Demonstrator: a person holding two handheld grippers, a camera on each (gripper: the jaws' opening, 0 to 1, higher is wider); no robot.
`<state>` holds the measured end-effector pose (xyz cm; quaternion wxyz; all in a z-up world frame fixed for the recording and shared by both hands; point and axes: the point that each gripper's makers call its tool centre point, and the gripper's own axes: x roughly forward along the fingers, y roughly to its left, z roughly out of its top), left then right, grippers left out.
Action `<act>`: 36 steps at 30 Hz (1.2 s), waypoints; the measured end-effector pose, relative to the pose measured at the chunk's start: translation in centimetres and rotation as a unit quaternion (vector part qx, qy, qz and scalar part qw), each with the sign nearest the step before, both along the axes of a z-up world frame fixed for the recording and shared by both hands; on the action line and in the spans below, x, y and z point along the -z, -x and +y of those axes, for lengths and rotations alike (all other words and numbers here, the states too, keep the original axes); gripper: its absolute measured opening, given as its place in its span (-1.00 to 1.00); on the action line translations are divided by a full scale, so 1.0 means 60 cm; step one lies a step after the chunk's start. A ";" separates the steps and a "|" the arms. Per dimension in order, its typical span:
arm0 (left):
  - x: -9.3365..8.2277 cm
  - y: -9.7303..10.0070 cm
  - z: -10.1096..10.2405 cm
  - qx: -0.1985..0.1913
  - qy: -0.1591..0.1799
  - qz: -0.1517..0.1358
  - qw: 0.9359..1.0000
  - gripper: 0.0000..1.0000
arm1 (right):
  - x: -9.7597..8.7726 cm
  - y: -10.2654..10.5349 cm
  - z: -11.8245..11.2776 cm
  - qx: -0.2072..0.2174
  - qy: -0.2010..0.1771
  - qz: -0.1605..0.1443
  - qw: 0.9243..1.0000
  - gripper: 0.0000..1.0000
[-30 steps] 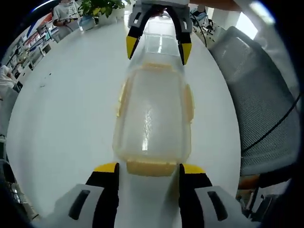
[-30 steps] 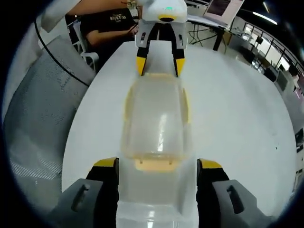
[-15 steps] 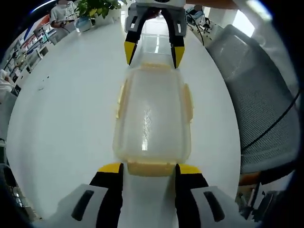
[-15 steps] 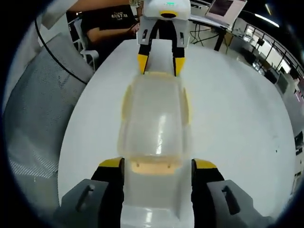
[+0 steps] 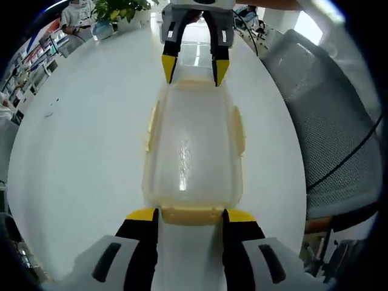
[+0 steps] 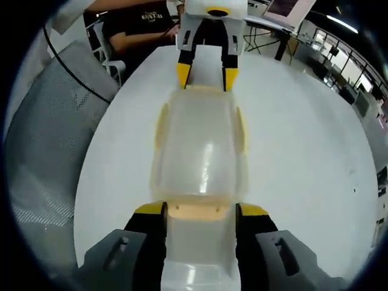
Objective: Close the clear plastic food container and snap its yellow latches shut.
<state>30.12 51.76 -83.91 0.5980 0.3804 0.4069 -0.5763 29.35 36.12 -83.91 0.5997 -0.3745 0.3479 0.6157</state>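
On the table: the clear plastic food container (image 5: pixel 193 148) lies lengthwise on the white table (image 5: pixel 79 151), its lid (image 6: pixel 200 145) already seated over the base, well apart from the plant (image 5: pixel 124 9) at the far edge.
Left gripper: in the left gripper view the left gripper (image 5: pixel 190 215) stands at the near short end, jaws apart, their yellow tips either side of the near end latch (image 5: pixel 191 214); whether they touch the latch cannot be told.
Right gripper: in the right gripper view the right gripper (image 6: pixel 200 210) meets the opposite short end the same way, jaws apart around the far end latch (image 6: pixel 198 210), with the translucent flap running down between them.
Facing pair: each tool shows at the top of the other's view, so the two bracket the container end to end, likely so one steadies the box while the other presses.
Side latches: the yellow side latches (image 5: pixel 240 128) stand slightly out from the long walls, and look not yet snapped down.
Stage, as judged: lid on, end latches addressed first, side latches still to do.
Surroundings: a grey mesh chair (image 5: pixel 327 121) sits beside the table, and a seated person (image 6: pixel 136 27) is beyond its far end.
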 end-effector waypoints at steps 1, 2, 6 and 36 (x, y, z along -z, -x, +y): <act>0.000 -0.001 0.001 0.000 0.000 0.000 1.000 -0.25 | 0.001 0.001 0.000 0.001 0.000 0.002 1.000 -0.14; 0.000 -0.001 0.001 -0.001 0.000 0.001 1.000 -0.26 | 0.001 -0.002 0.000 0.002 0.000 -0.002 1.000 -0.16; 0.000 0.000 0.002 0.000 -0.001 0.003 1.000 -0.27 | 0.001 -0.003 0.000 0.003 0.001 -0.003 1.000 -0.18; 0.009 0.003 0.000 0.001 -0.020 0.002 1.000 -0.31 | 0.006 -0.002 -0.003 0.010 0.004 0.001 1.000 -0.30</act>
